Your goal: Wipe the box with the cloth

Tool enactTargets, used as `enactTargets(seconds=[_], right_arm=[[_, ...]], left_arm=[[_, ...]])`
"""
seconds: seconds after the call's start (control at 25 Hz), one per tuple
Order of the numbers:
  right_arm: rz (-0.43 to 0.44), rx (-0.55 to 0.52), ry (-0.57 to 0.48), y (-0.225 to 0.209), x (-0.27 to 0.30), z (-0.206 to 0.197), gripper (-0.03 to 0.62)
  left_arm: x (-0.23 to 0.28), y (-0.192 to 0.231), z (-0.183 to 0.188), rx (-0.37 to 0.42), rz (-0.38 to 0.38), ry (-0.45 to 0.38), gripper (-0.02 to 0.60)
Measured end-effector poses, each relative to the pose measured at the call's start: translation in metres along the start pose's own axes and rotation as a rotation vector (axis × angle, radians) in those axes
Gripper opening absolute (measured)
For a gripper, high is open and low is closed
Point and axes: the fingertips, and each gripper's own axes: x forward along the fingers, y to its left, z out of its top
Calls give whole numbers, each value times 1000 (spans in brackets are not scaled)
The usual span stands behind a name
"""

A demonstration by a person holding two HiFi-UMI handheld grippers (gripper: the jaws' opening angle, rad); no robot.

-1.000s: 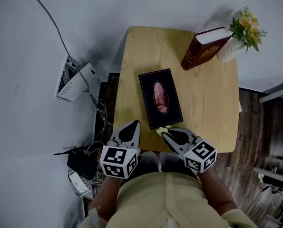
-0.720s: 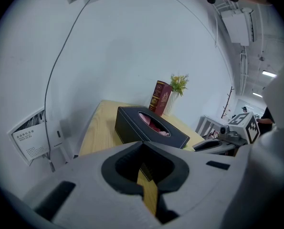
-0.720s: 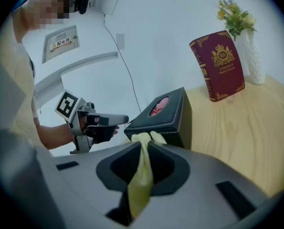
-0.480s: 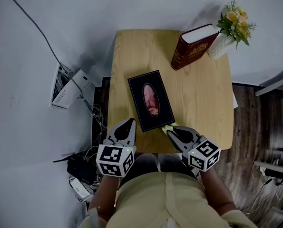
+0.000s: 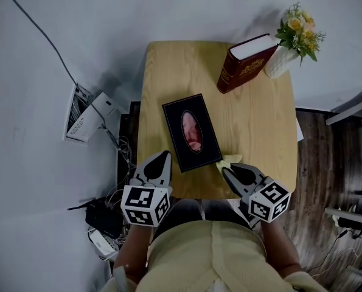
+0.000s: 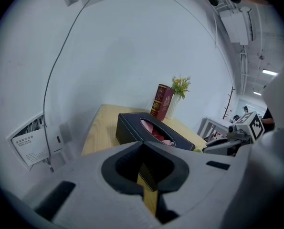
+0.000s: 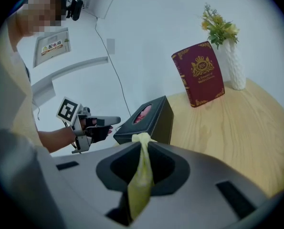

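Nearest, the person's hands are hidden under the marker cubes in the head view. The right gripper (image 5: 226, 166) has its jaws closed on the yellow cloth (image 7: 141, 173). Most of the cloth is buried between them, and only a small tuft pokes out at the tip. That tuft sits just beside the near right corner of the box (image 5: 191, 132); whether it touches cannot be told. The left gripper (image 5: 163, 154) is closed on nothing, its tip just beside the box's near left corner. The pink stuff in the box's oval opening is hard to make out. Beyond the box, to its far right, a red book (image 5: 246, 63) and a white vase of flowers (image 5: 285, 56) stand on the wooden table (image 5: 260, 126).
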Motion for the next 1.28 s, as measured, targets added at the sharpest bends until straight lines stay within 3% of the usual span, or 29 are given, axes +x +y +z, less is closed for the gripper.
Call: enactTargets(seconds=[0.56,1.28], right_arm=[[13,-18,-76,1,-12,61,55],[146,-158,-86,-14,12,139,55]], left_arm=[[-6,14,10,-41,53,-47,15],[-5,20,24,-90,197,-78,17]])
